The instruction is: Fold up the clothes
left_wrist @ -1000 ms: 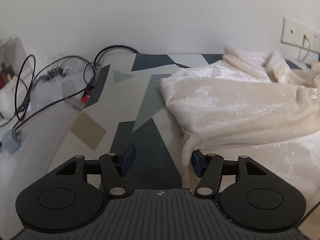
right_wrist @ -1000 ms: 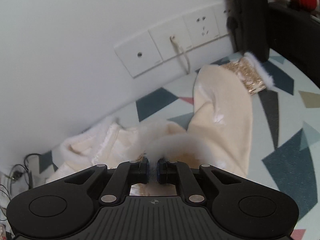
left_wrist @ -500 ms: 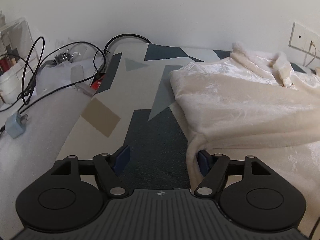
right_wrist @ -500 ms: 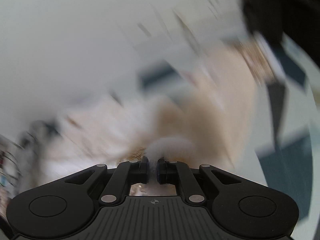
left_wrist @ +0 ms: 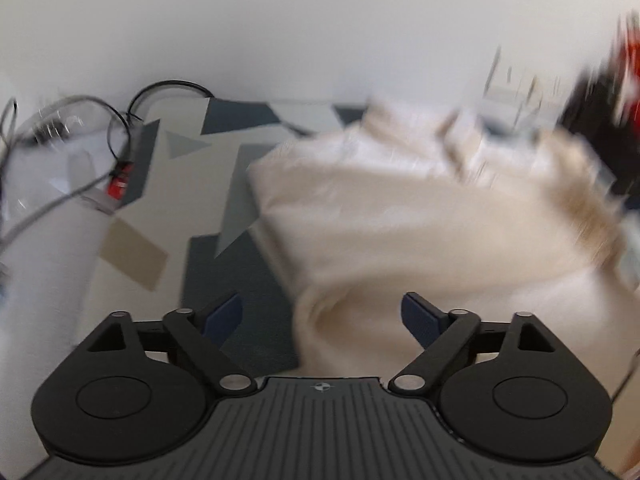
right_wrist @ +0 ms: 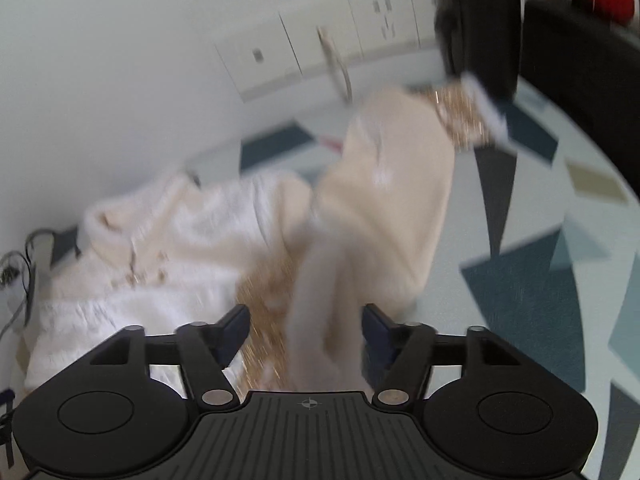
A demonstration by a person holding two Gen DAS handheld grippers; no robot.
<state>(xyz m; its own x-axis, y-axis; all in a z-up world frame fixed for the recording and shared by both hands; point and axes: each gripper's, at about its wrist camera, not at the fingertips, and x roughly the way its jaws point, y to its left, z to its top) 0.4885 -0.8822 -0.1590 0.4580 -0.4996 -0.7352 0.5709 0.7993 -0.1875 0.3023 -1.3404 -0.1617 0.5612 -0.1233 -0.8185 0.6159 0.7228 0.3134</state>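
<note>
- Garment (left_wrist: 420,216): cream plush piece heaped on the patterned tabletop (left_wrist: 188,148), spreading ahead and to the right of the left gripper (left_wrist: 322,316).
- Sleeve (right_wrist: 392,184): its long axis runs straight away from the right gripper (right_wrist: 306,328) toward the gold-trimmed cuff (right_wrist: 460,116) by the wall sockets (right_wrist: 320,40).
- Both grippers: fingers spread wide, pinching nothing; a fabric fold lies between each pair, the right nearer the sleeve.

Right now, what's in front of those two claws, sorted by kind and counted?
Cream garment: 1
Patterned mat: 1
Wall socket panel: 1
Grippers, both open: 2, left gripper, right gripper
Total: 5; the left-hand cables are too blurred to count.
</note>
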